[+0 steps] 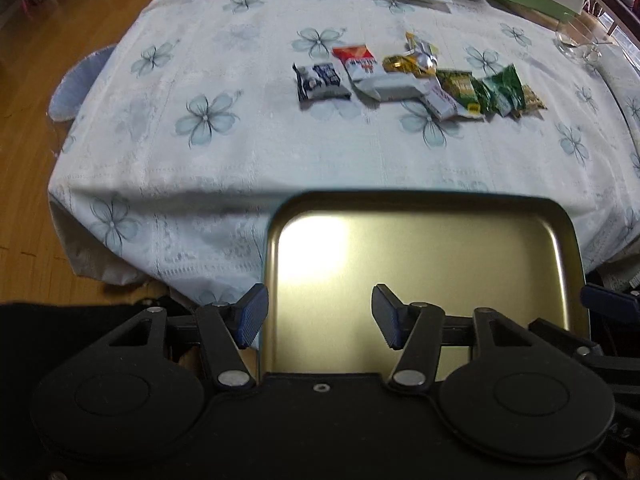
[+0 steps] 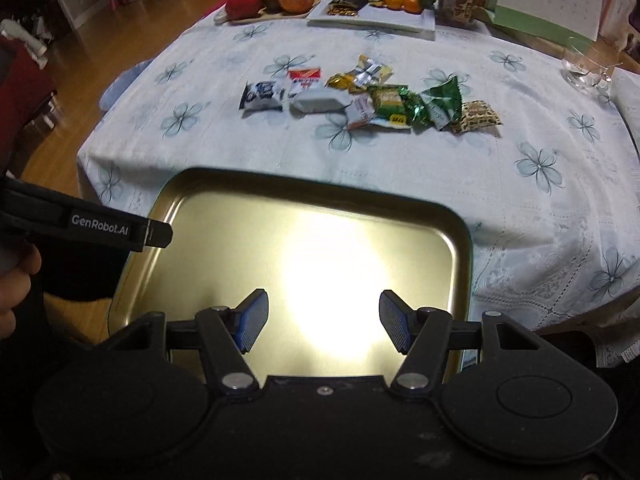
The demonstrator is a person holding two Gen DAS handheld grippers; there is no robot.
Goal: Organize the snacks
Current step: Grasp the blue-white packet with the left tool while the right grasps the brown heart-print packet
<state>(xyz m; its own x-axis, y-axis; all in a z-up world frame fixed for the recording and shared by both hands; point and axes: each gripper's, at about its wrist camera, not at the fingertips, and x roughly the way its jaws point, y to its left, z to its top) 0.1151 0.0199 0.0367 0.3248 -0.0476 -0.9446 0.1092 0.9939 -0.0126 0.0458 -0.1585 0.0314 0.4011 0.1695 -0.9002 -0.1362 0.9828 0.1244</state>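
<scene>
From the left wrist view, my left gripper has its jaws spread wide and holding nothing. They straddle the left rim of a gold metal tray, which sits directly under and ahead of the jaws at the near edge of the surface. Whether the tray fully rests on the cloth or overhangs the edge, I cannot tell. The snack packets lie well ahead of the jaws, in a loose row slightly to their right, several overlapping. The dark blue packet lies apart at the left end.

From the right wrist view, my right gripper also has its jaws wide and empty, hovering over the bright middle of the tray. The snack packets are far ahead, and the left gripper's body pokes in from the left of the jaws.

My worry is that the tray may be poorly supported; pressing on its near side could tip it off the edge. The overlapping wrappers look slippery, so a pinch could drag a neighbour along or slip. The two grippers are close and could collide when reaching forward.
</scene>
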